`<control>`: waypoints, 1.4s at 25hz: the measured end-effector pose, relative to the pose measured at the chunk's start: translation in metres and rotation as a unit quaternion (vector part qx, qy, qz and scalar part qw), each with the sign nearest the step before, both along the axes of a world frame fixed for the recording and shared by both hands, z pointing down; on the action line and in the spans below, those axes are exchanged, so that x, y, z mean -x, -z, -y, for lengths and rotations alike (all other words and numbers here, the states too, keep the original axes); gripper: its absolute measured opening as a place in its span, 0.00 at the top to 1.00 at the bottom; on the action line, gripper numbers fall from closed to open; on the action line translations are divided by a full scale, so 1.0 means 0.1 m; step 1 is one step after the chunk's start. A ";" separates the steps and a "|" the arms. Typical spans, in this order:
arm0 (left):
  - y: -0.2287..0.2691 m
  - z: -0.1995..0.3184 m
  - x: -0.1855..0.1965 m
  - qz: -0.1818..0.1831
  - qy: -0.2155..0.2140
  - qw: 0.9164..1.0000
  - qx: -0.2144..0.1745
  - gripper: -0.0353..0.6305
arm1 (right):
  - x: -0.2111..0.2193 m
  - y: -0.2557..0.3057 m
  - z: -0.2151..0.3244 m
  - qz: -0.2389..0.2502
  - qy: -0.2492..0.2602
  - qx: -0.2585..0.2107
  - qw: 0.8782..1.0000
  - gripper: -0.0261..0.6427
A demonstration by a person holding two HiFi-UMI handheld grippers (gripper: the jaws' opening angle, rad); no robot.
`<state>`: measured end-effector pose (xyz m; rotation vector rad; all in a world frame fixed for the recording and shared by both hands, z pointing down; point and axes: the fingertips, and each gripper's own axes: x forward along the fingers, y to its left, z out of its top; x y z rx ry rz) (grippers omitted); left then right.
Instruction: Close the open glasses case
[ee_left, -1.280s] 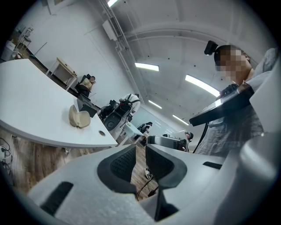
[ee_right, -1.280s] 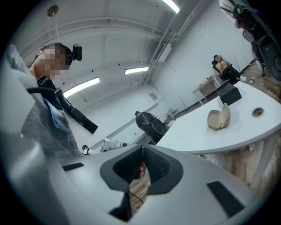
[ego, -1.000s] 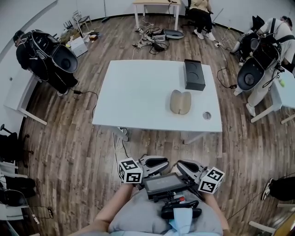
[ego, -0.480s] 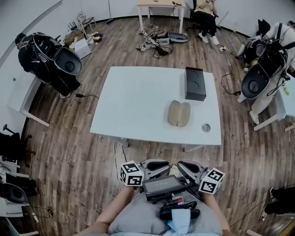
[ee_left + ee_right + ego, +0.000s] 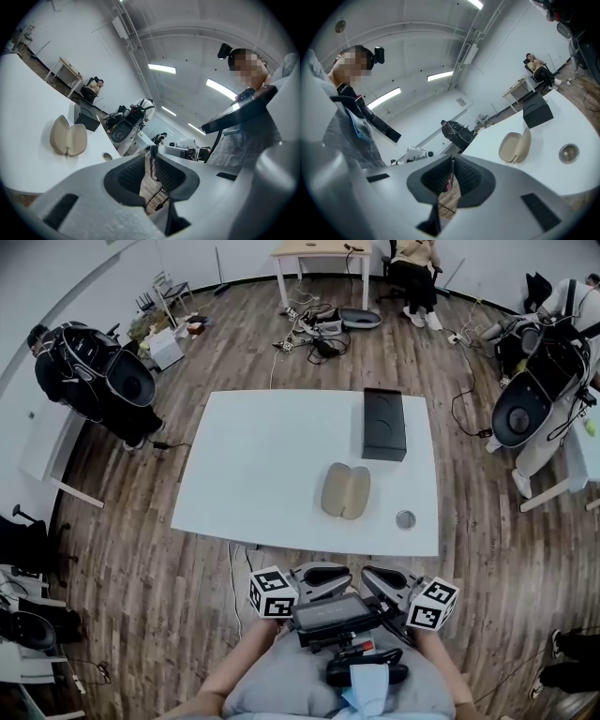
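The open beige glasses case (image 5: pixel 345 490) lies on the white table (image 5: pixel 253 474), both halves spread flat, right of the table's middle. It also shows in the left gripper view as the glasses case (image 5: pixel 68 136) and in the right gripper view as the glasses case (image 5: pixel 514 146). Both grippers are held close to the person's body, well short of the table's near edge. My left gripper (image 5: pixel 330 576) (image 5: pixel 152 152) stands a narrow slit open with nothing between its pads. My right gripper (image 5: pixel 375 577) (image 5: pixel 452 161) is shut and empty.
A black box (image 5: pixel 384 424) stands behind the case, and a small round lid (image 5: pixel 405 519) lies near the table's front right corner. A tablet rig (image 5: pixel 336 613) hangs on the person's chest. Other people, chairs and cables stand around on the wooden floor.
The table and case have come nearer and lower in the head view. Both grippers stay level in front of the body, jaws unchanged.
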<state>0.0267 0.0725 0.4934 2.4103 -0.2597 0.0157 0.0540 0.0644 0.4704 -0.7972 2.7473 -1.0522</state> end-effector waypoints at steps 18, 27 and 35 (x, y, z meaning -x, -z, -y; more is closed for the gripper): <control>0.05 0.47 0.08 0.003 -0.007 1.000 0.003 0.84 | -0.04 -0.03 0.39 0.011 -0.032 0.012 0.999 0.91; 0.08 0.82 0.12 0.071 -0.060 0.993 -0.070 0.84 | -0.09 -0.16 0.46 -0.002 -0.066 0.025 0.997 0.91; -0.23 0.93 -0.05 0.149 -0.058 0.984 -0.084 0.84 | -0.20 -0.34 0.72 -0.033 -0.094 0.033 0.994 0.91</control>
